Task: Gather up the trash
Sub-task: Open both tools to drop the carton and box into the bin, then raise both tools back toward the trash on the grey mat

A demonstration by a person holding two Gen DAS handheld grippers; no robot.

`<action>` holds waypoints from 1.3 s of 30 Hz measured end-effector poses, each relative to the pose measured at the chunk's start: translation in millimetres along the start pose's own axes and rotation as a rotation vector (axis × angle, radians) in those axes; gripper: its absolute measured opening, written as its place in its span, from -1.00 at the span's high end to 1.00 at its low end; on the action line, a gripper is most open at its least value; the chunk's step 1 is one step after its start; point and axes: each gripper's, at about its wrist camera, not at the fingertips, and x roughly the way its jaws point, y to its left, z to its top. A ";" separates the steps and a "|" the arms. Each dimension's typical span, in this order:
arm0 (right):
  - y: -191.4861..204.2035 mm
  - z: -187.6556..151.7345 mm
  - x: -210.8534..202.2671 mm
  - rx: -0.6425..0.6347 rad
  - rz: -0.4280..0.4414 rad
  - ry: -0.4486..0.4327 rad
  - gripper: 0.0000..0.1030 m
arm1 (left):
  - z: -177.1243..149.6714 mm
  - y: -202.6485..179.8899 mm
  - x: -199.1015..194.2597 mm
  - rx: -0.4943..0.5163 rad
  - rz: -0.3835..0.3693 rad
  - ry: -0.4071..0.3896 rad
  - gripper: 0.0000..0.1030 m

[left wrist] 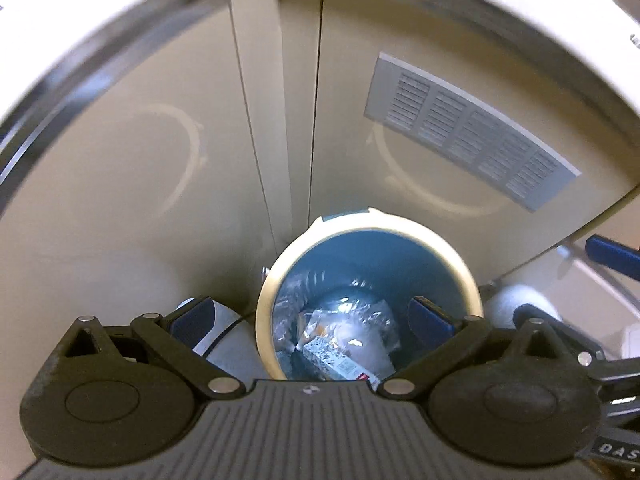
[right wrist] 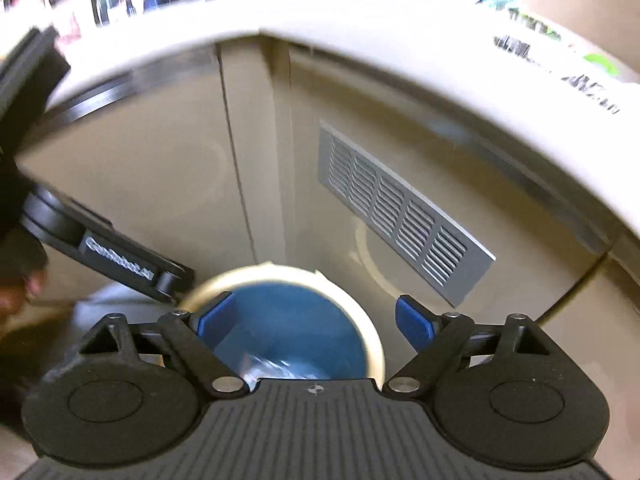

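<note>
Bin (left wrist: 452,256) at lower centre of the left wrist view, standing against the cabinet (left wrist: 132,184) behind it. Wrappers (left wrist: 344,344) lying inside the bin at its bottom. Vent grille (left wrist: 472,136) on the cabinet, up and right of the bin. Tabletop (left wrist: 500,4) edge arching across the top of the frame, above the cabinet. In the right wrist view, the left gripper (right wrist: 120,264) at left, beside the bin (right wrist: 360,312).

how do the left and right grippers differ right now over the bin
The left gripper looks straight down into the bin, seeing the plastic wrappers at its bottom; the right gripper sits off to one side, with only its left finger over the opening. The left view is sharp, the right view motion-blurred. Both are open, empty, with blue pads.
</note>
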 end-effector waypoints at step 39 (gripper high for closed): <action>16.4 -1.3 -19.8 -0.042 -0.040 -0.033 -0.79 | 0.6 -19.8 -24.8 0.081 0.062 -0.067 -0.99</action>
